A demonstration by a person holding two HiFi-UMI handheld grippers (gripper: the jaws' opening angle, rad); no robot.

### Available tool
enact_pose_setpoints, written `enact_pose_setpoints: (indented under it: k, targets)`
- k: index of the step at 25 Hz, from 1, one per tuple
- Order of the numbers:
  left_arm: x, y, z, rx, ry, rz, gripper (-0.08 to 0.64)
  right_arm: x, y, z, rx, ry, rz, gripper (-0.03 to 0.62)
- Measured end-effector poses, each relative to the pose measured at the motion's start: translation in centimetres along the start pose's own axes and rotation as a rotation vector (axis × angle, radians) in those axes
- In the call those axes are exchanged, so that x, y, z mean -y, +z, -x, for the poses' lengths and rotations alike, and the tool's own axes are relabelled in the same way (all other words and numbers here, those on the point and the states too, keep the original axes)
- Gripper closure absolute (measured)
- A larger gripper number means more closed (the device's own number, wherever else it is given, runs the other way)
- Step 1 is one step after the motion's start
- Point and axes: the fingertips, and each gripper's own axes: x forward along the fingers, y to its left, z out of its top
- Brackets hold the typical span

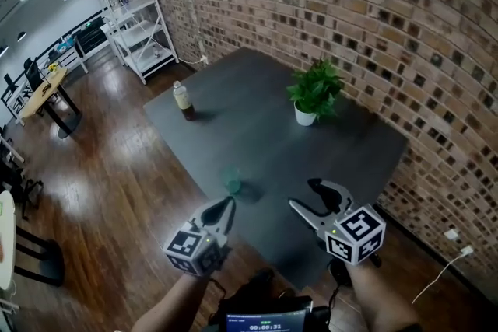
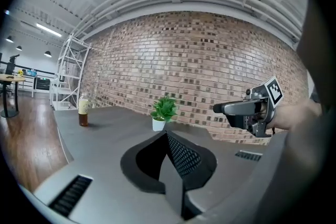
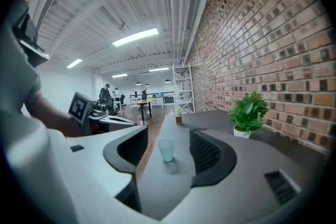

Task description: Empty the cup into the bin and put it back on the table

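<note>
Your one pale green translucent plastic cup [image 1: 232, 180] stands upright at lower centre, near the dark grey worktop's [image 1: 257, 128] edge, untouched. Your right tongs [image 1: 303, 196] are spread and aimed at it; your left tongs [image 1: 227, 206] are pressed together, empty. This looks like the pick-up step: advance and pinch it. One potted green plant [image 1: 315, 93] and one brown-filled bottle [image 1: 184, 101] also stand there; no bin shows.

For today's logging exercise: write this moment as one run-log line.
cup: upright on table, untouched | left tongs: shut, empty | right tongs: open, empty, cup ahead | bin: not visible
</note>
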Motion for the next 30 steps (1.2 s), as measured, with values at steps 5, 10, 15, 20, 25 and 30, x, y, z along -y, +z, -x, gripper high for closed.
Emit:
enact_pose_setpoints:
  k: [5, 10, 15, 20, 25, 30]
  targets:
    - [3.8, 0.0, 0.8, -0.01, -0.032, 0.003, 0.569, -0.1, -0.2, 4.2, 0.013, -0.018, -0.015, 0.342]
    - [5.4, 1.7, 1.8, 0.01, -0.033, -0.015, 0.569, -0.7, 0.3, 7.1, 0.026, -0.02, -0.027, 0.4]
    - [4.7, 4.5, 3.5, 0.06, 0.034, -0.031, 0.569, -0.9, 0.6, 8.3, 0.035, -0.045, -0.034, 0.456]
    - [4.1, 6.6, 5.5, 0.119, -0.002, -0.053, 0.569, -1.9, 0.8, 8.0, 0.044, -0.069, -0.04, 0.508]
    - [3.6, 6.6, 7.1, 0.107, -0.037, -0.053, 0.569, -3.2, 1.0, 7.5, 0.057, -0.091, -0.059, 0.577]
    - [3.0, 6.2, 8.0, 0.094, -0.037, -0.024, 0.569, -4.6, 0.9, 6.7, 0.035, -0.105, -0.054, 0.578]
